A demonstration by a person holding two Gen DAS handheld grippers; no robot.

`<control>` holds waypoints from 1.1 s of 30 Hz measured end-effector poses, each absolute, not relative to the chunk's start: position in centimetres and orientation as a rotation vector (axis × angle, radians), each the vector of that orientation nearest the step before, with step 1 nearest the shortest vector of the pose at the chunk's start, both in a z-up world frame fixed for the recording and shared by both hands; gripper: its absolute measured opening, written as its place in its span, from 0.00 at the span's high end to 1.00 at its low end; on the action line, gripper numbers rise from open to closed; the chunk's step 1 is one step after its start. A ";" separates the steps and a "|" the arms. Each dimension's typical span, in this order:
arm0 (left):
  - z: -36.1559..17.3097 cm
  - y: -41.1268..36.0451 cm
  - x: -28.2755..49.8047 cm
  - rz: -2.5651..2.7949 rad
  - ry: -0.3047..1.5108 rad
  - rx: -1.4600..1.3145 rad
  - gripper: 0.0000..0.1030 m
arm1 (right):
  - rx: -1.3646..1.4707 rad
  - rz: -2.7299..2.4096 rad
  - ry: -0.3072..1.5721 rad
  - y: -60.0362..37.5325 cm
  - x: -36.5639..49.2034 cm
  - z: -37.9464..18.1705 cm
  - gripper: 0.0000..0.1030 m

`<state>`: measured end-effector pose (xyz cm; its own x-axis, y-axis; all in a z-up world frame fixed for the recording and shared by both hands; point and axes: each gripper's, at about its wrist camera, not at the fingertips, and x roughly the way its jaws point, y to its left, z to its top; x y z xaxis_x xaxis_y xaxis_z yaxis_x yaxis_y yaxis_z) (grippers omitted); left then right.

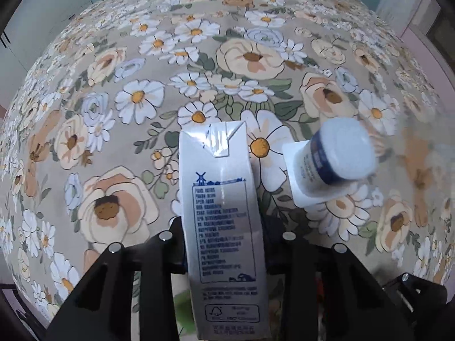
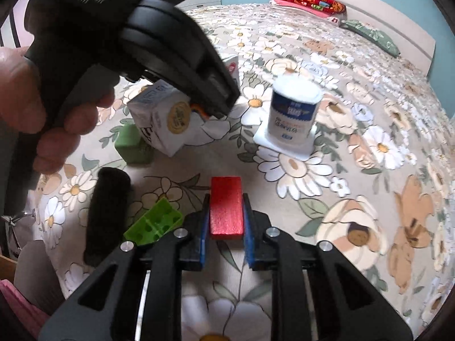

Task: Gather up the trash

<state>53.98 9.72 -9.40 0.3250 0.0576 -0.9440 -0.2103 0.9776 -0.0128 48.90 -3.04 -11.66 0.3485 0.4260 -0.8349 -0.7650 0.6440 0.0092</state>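
While the flowered bedspread (image 1: 199, 56) fills most of both views, a white milk carton (image 1: 224, 227) is seen clamped between the fingers of the left gripper (image 1: 224, 236), its folded top end pointing forward and its printed side facing the left wrist camera. From the right wrist view the same carton (image 2: 167, 119) is shown lifted at a tilt, held under the black body of the left gripper (image 2: 210, 108), which is grasped by the person's left hand (image 2: 42, 108). A white yoghurt cup (image 1: 338, 156) with a blue label is set upside down on the bedspread, just to the right of the carton and apart from it; it is blurred in the left view, and it appears more sharply in the right view (image 2: 293, 113), resting on its wide white rim.

A red block (image 2: 226, 207) is gripped between the blue-padded fingers of the right gripper (image 2: 226, 227), the jaws closed against its two long sides. Near it, to the left, a light green perforated piece (image 2: 153, 224) and a black cylinder (image 2: 108, 213) are laid on the bedspread, and a darker green block (image 2: 130, 145) is placed just beside the lifted carton. At the far end of the bed, a red patterned pillow (image 2: 307, 0) and a green pillow (image 2: 372, 34) are seen against the headboard.
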 end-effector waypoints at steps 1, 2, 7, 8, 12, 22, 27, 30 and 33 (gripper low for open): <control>-8.9 9.8 53.7 0.174 1.221 -0.140 0.63 | -0.426 0.796 0.920 -3.3 48.2 -11.0 0.80; -8.3 9.8 53.4 0.169 1.211 -0.140 0.63 | -0.431 0.788 0.913 -3.5 47.7 -10.3 0.80; -4.6 10.3 51.4 0.144 1.152 -0.128 0.63 | -0.444 0.745 0.875 -4.3 45.9 -7.0 0.80; -3.8 10.3 50.9 0.140 1.139 -0.125 0.63 | -0.444 0.739 0.867 -4.5 45.7 -6.3 0.80; -0.2 10.0 48.2 0.125 1.084 -0.096 0.63 | -0.456 0.710 0.828 -5.3 44.3 -3.0 0.80; 8.4 9.5 40.3 0.095 0.938 0.005 0.63 | -0.487 0.649 0.719 -7.4 39.3 5.9 0.80; 12.0 8.9 35.6 0.092 0.863 0.055 0.63 | -0.488 0.628 0.673 -8.1 35.8 9.5 0.80; 13.6 8.3 33.0 0.100 0.824 0.104 0.63 | -0.488 0.616 0.646 -8.6 33.7 11.3 0.80; 14.8 7.9 30.4 0.088 0.799 0.130 0.63 | -0.479 0.609 0.626 -9.4 31.3 13.1 0.80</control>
<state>30.41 7.85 14.83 0.6942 0.1279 -0.7083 -0.0294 0.9883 0.1496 31.34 -9.38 13.10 0.6493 0.3753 -0.6614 -0.6510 0.7240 -0.2282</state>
